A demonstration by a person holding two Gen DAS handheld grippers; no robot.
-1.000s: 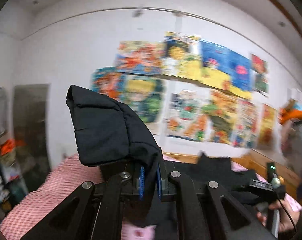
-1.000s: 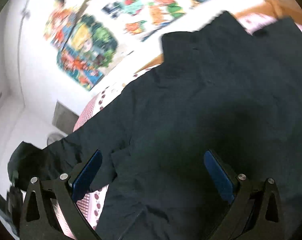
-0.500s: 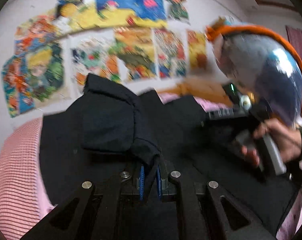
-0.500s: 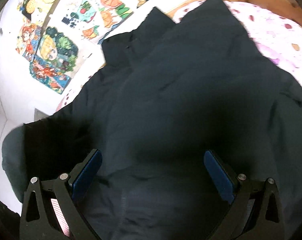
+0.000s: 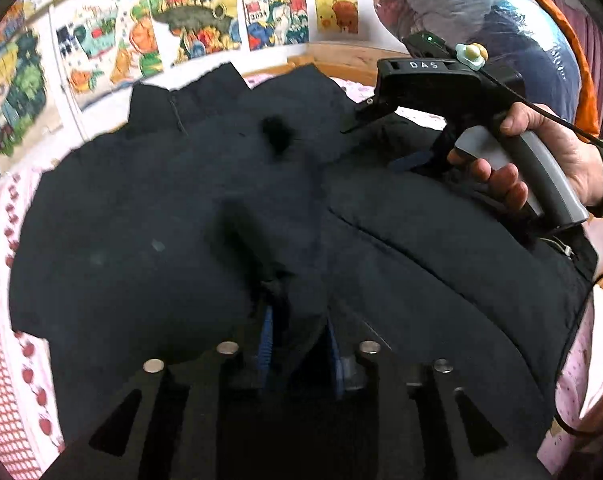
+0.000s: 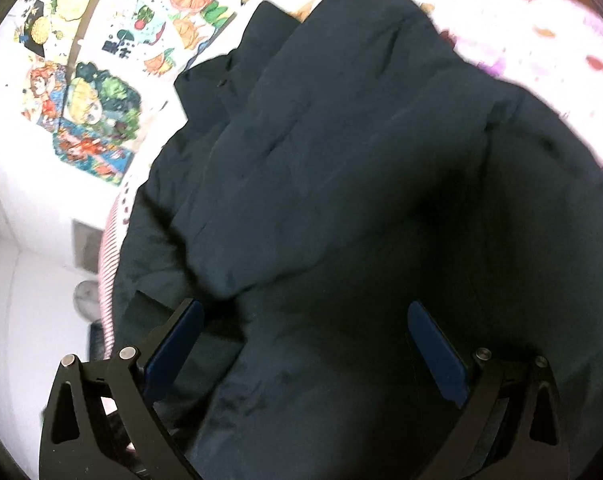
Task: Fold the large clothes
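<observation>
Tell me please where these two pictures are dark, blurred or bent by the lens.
Left wrist view: posters curve with the fisheye; the black jacket is so dark its folds barely show; the left gripper sits in shadow. Right wrist view: a deep shadow covers the jacket's centre; the pink bedding is overexposed and soft.

wall: white, cartoon posters (image 5: pixel 197 12) | bed: pink patterned sheet (image 5: pixel 5 380)

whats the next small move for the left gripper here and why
Probably finish opening and back the left gripper straight off the jacket. Its jaws are opening with a fold of cloth between them, and the sleeve already lies across the jacket's body on the bed, so the fold looks placed.
</observation>
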